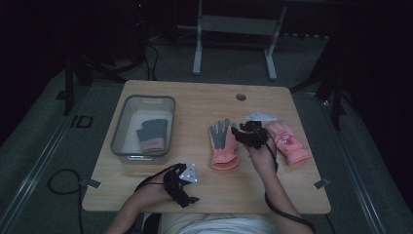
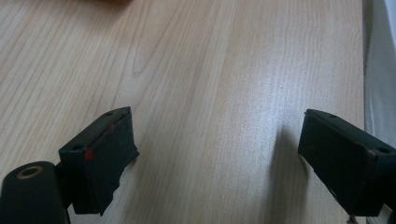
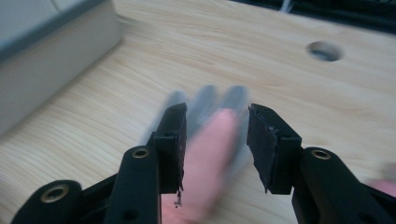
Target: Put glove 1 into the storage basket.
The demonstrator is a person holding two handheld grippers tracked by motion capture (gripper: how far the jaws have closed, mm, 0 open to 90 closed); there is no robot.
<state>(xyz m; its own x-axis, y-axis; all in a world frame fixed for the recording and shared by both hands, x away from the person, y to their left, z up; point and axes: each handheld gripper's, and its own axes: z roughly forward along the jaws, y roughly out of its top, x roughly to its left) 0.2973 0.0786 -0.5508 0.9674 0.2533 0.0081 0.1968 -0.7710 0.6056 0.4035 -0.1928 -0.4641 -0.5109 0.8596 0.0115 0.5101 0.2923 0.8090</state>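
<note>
Dark room around me, grey floor, a metal frame standing past the far edge; all the work is on one pale wooden table point(image 1: 204, 105) with a round cable hole point(image 1: 240, 96) near its far side. Biggest item on it is the grey bin point(image 1: 119, 131) at far left, with one grey-and-pink glove point(image 1: 152, 135) lying flat inside. Mid-table lies a second pink glove point(image 1: 223, 144), grey palm up, fingers pointing away from me, cuff toward me. A third, pink with a small print, the printed glove point(image 1: 288, 142), sits to its right, angled, well apart from the bin. My right gripper point(image 1: 237, 132) hangs at the mid-table glove's right edge, between the two loose gloves; its own view is blurred, but the pink glove point(image 3: 210, 149) shows below and between the jaws, lying flat on the wood, the pads not pressing on it, so the jaws stand apart with nothing clamped. My left gripper point(image 1: 192, 200) rests near the front edge, well clear of every glove; its own view shows the left gripper point(image 2: 217, 158) jaws spread wide over bare wood grain, nothing between them.
</note>
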